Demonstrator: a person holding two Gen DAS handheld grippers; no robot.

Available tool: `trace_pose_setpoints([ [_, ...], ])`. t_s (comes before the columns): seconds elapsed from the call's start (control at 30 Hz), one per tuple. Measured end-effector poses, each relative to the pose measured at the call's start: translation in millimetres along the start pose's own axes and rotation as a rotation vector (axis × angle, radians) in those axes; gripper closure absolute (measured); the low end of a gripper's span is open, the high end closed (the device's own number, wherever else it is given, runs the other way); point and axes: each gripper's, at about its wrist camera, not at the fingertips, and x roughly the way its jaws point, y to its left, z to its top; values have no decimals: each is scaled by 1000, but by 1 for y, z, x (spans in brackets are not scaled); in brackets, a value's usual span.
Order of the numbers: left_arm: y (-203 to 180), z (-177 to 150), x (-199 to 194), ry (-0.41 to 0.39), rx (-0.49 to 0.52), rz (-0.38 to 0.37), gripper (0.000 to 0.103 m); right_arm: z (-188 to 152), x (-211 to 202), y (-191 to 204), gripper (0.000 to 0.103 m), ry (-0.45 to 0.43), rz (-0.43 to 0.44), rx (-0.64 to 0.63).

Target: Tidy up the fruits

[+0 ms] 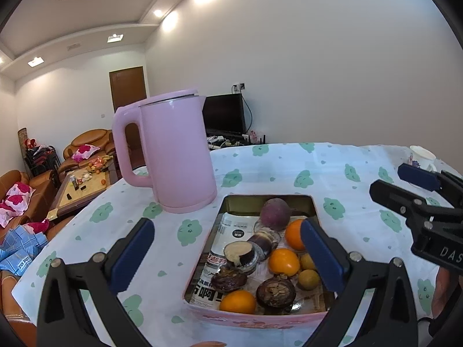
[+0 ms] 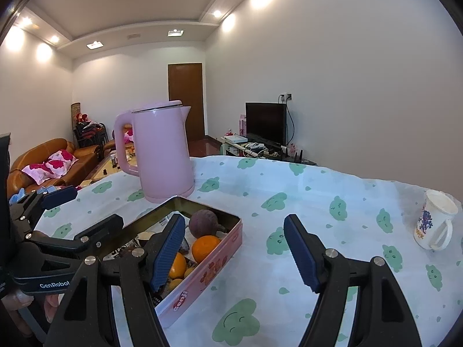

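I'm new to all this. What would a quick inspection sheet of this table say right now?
Surface: table under a white cloth with green cloud prints.
Job's things: pink tin holding oranges, a purple fruit, dark mangosteens and small yellow fruits.
Clutter: pink kettle beside the tin; mug further right.
Grippers: left claw wide open above the tin; right claw open over bare cloth, both empty.
Cables: black lead by the television.
Surroundings: sofas, brown door.

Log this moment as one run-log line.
left claw: open, empty, over tin | right claw: open, empty, above tablecloth | fruits: in tin | kettle: behind tin
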Motion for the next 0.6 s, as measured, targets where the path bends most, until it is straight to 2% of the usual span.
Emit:
trace_pose_setpoints([
  [0.6, -4, -1, 3, 6, 6, -7, 0, -4, -1, -4, 31, 16, -12, -11],
])
